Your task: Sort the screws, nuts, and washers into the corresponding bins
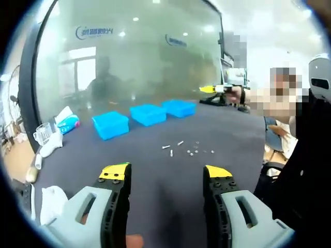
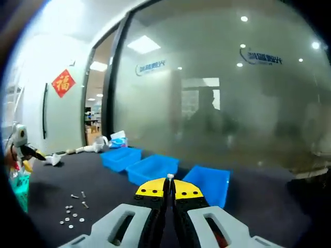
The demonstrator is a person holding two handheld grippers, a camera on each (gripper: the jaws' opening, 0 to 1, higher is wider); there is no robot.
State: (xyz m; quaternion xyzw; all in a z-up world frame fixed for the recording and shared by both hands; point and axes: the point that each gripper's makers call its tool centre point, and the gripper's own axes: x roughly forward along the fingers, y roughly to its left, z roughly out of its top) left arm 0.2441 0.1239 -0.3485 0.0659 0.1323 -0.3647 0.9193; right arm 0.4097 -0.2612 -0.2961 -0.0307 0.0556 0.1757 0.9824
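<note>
Three blue bins (image 1: 110, 124) (image 1: 148, 113) (image 1: 179, 107) stand in a row on the dark table. Loose screws, nuts and washers (image 1: 182, 148) lie scattered in front of them. My left gripper (image 1: 165, 173) is open over the near table, with nothing between its yellow tips. My right gripper (image 2: 169, 187) is shut on a small silver screw (image 2: 169, 177) and is held high, above and before the bins (image 2: 152, 168). From the left gripper view the right gripper (image 1: 213, 89) hangs in the air at the right. The scattered parts (image 2: 74, 213) lie low on the left.
A frosted glass wall (image 1: 129, 57) rises behind the bins. A tissue pack (image 1: 67, 123), a clear jug (image 1: 43, 133) and white cloths (image 1: 51, 200) crowd the table's left end. A person (image 1: 305, 155) stands at the right edge. The left gripper (image 2: 21, 147) enters at far left.
</note>
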